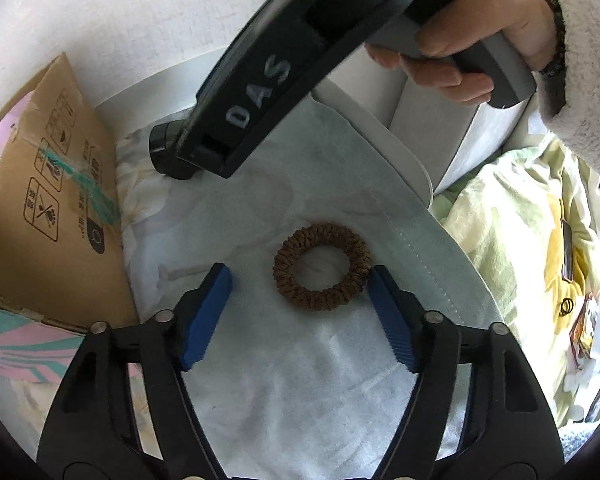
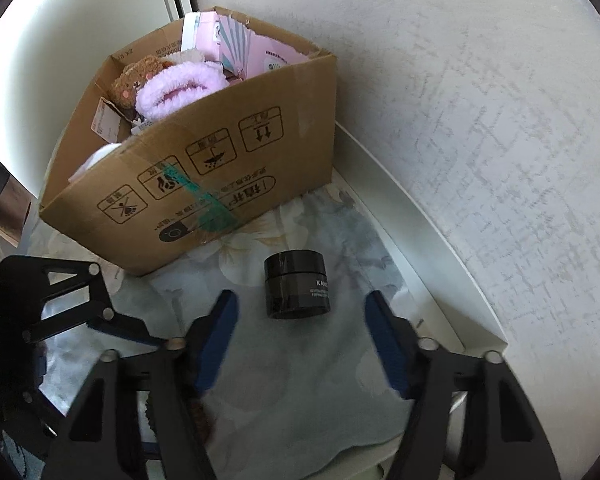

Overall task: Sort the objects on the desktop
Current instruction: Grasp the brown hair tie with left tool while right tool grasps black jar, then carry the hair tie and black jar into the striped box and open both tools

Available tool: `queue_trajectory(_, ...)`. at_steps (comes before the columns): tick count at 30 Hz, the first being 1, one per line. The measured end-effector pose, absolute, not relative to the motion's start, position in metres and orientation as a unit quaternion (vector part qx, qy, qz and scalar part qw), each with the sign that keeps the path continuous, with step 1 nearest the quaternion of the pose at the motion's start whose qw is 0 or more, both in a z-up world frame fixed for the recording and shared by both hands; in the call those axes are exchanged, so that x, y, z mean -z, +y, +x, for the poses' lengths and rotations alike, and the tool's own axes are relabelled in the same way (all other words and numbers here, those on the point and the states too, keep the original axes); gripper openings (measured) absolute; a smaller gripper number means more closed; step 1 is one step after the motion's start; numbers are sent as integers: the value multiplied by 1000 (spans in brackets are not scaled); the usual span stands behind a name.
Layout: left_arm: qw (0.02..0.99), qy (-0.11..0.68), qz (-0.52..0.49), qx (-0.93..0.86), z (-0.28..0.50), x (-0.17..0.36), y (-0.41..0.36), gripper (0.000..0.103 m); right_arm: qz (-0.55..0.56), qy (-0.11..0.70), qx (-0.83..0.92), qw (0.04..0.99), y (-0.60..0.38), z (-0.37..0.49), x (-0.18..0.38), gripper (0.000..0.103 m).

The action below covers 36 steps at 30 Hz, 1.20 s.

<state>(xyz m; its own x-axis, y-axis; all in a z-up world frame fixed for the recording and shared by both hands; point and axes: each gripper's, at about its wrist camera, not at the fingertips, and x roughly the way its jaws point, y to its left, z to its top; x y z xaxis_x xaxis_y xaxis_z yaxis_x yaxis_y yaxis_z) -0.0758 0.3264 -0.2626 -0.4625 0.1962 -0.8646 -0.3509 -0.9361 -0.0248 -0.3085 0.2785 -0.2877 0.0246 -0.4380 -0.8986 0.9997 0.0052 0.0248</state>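
Scrunchie lies between half-open left jaws, ungripped.

black jar mostly hidden, cardboard box cut off

Home bedroom, floral bedding, cardboard box

White letters "DAS" run along the black housing of the right claw. The black jar shows "KAN", then cut off, with fine print too small to read. The cardboard box carries upside-down handling pictograms; its Chinese print isn't legible.
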Motion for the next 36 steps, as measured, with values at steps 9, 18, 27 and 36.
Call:
queue_trajectory(9, 176, 89, -487, -851, -72, 259, 328, 42, 380, 387, 589, 599, 274, -303, 297, 33)
queue_trajectory(18, 190, 78, -488, -849, -68, 257, 322, 16, 385, 378, 596, 595, 275, -305, 296, 33)
queue_trajectory(27, 205, 66, -484, -848, -60, 245, 318, 15, 407, 357, 603, 586, 281, -302, 286, 32)
queue_trajectory(36, 205, 43, -474, -856, -49, 230, 320, 15, 406, 349, 618, 575, 291, -297, 258, 32)
